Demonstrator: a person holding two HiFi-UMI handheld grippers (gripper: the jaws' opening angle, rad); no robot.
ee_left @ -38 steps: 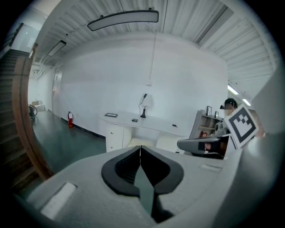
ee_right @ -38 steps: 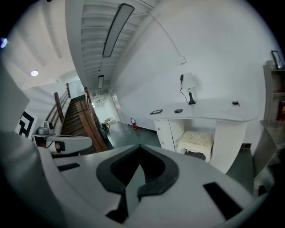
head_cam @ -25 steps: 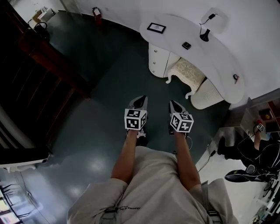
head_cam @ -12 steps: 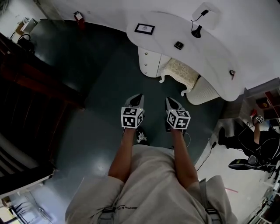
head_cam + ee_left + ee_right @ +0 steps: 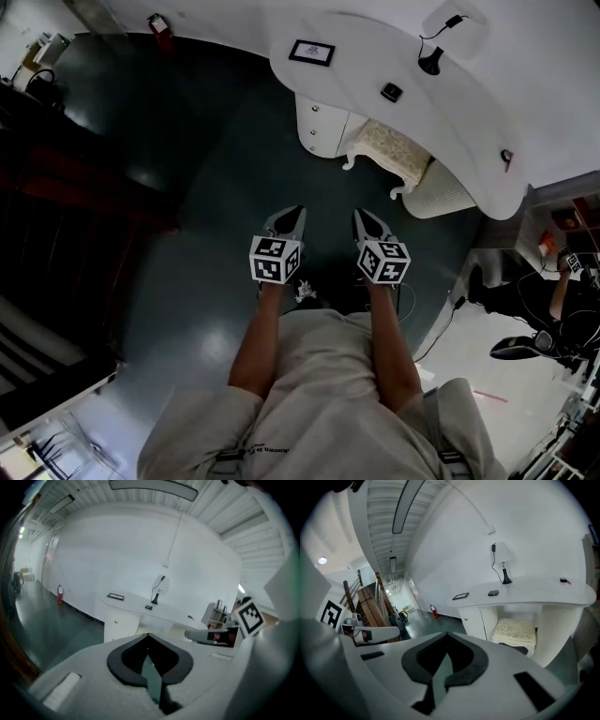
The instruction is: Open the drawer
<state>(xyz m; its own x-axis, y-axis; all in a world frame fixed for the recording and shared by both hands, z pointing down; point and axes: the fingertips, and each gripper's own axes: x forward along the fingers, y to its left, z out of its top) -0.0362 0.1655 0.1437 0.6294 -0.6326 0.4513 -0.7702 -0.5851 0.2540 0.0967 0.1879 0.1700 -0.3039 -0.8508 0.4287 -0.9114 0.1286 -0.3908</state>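
Holding both grippers side by side over the dark floor (image 5: 187,281): left gripper (image 5: 296,214) and right gripper (image 5: 360,216) fully closed, nothing between either pair of jaws. Drawer (image 5: 325,120) sits shut in the white desk (image 5: 375,66) well ahead, beside the cushioned stool (image 5: 394,150)

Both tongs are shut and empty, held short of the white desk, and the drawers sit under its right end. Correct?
Not quite: the drawers sit under the left end of the desk, left of the stool, as the head view shows. The left tongs and the right tongs are shut, empty and short of it.
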